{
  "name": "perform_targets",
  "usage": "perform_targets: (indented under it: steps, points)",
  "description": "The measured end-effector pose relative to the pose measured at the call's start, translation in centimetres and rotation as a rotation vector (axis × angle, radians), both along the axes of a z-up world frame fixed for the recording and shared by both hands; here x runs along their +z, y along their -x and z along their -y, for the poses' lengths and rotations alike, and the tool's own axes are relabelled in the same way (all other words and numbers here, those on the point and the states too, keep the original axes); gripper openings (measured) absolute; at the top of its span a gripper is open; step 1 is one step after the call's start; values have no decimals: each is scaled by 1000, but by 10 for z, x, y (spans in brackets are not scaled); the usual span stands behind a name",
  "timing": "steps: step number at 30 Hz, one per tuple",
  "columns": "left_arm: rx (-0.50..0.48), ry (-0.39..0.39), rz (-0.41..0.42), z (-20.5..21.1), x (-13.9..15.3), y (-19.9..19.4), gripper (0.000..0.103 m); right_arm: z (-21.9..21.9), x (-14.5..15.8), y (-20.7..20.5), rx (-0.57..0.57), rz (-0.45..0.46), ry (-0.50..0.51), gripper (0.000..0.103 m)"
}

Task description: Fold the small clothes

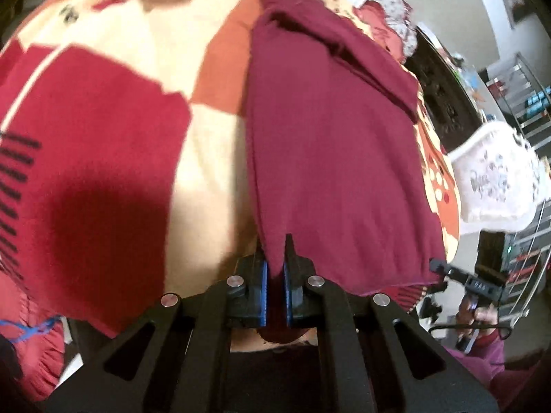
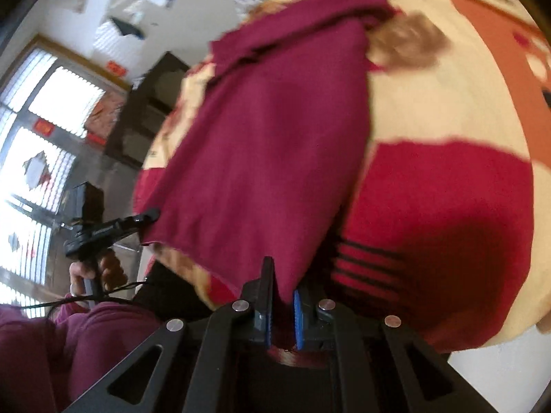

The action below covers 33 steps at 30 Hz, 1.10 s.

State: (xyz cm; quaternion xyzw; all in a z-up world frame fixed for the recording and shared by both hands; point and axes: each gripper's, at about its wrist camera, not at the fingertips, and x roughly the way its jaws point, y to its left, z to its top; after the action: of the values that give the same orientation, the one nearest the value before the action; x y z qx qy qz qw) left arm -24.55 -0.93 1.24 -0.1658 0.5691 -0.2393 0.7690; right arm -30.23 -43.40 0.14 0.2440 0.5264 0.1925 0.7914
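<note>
A maroon garment (image 1: pixel 330 144) lies stretched on a red, cream and orange blanket (image 1: pixel 144 69), its far end folded over. My left gripper (image 1: pixel 275 272) is shut on the garment's near left corner. My right gripper (image 2: pixel 282 296) is shut on the other near corner of the garment (image 2: pixel 275 144). In the left wrist view the right gripper (image 1: pixel 437 265) shows at the garment's right corner. In the right wrist view the left gripper (image 2: pixel 151 214) shows at its left corner. The near hem hangs taut between the two grippers.
The blanket (image 2: pixel 447 110) covers a bed. A dark wooden cabinet (image 1: pixel 444 99) and a white patterned cushion (image 1: pixel 492 179) stand beyond the bed's right side. A metal rack (image 1: pixel 527 89) is at the far right. Bright windows (image 2: pixel 41 137) fill the left of the right wrist view.
</note>
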Motion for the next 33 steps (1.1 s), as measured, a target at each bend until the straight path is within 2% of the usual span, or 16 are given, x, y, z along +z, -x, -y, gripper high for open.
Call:
perform_targets:
  steps: [3, 6, 7, 9, 10, 12, 17, 21, 22, 23, 26, 33]
  points:
    - [-18, -16, 15, 2, 3, 1, 6, 8, 0, 1, -36, -5, -78, 12]
    - [-21, -50, -3, 10, 2, -2, 7, 1, -2, 0, -11, -4, -70, 25]
    - [-20, -61, -9, 16, 1, -3, 7, -2, -4, 0, -4, -7, -69, 26]
    - [-19, -89, -8, 24, 1, -4, 7, -4, -6, -2, 2, -6, -81, 26]
    - [-18, -107, -7, 26, 0, -4, 12, -4, -6, -2, 3, -3, -91, 26]
    - [-12, -130, -11, 31, -1, -4, 14, -1, -8, 0, 6, -6, -108, 26]
    - [-6, -146, -17, 35, -1, -5, 23, -1, -6, -4, 35, -17, -115, 26]
    - [-35, -165, 12, 42, 2, -2, 27, -9, 10, -9, 91, 54, -87, 24]
    - [-51, -158, 6, 42, 2, -3, 19, -11, 14, -12, 82, 75, -104, 22]
    - [-64, -136, -16, 41, 3, -6, 7, -9, 19, -15, 73, 98, -121, 21]
    - [-85, -95, -31, 39, 12, -16, 7, 0, 34, -25, 58, 156, -169, 20]
    - [-51, 22, 85, 38, 65, -61, 7, 26, 64, -73, -17, 272, -262, 20]
